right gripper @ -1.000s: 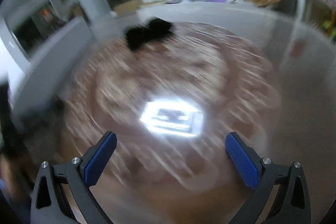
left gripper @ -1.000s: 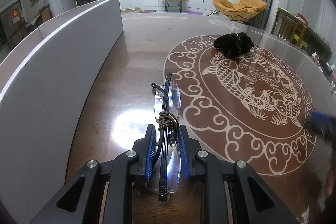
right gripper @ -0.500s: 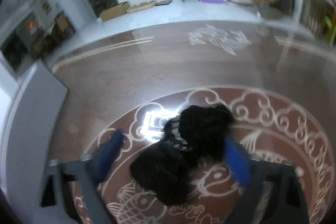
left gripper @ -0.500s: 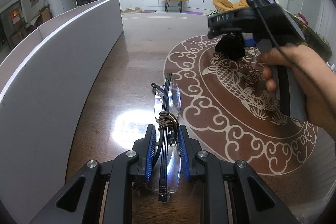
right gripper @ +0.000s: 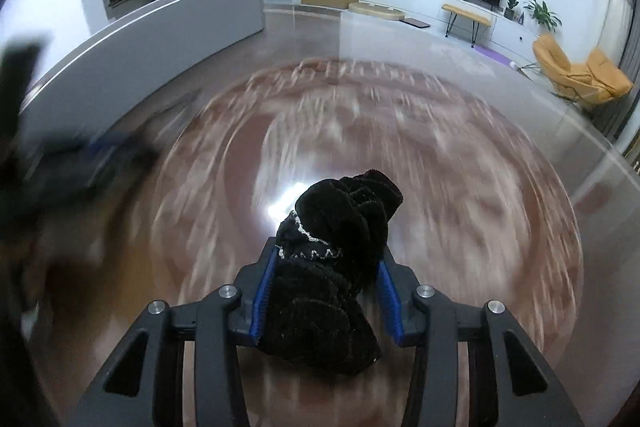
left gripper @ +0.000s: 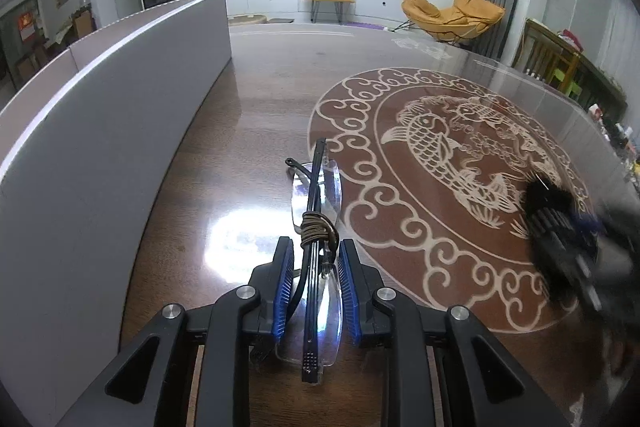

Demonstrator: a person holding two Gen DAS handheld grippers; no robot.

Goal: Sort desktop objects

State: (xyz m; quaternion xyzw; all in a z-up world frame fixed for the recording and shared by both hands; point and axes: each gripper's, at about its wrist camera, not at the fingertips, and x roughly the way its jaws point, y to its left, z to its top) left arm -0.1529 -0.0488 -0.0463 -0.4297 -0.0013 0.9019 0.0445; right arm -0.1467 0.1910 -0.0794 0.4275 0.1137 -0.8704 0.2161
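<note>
While the table [left gripper: 260, 115] fills both views with a grey panel [left gripper: 100, 107] along its nine o'clock edge, I see no tray or box on it, so nothing is contained anywhere. My right gripper [right gripper: 326, 297] is closing on the black cloth [right gripper: 336, 259], a soft, light bundle that squashes and is best pinched at its middle; it sits between the pads at six o'clock of that view. My left gripper [left gripper: 314, 285], nearly closed, pinches the folded glasses [left gripper: 316, 227] at the bridge: stiff, thin, fragile lenses, likely slippery, so I judge the frame safest.
</note>
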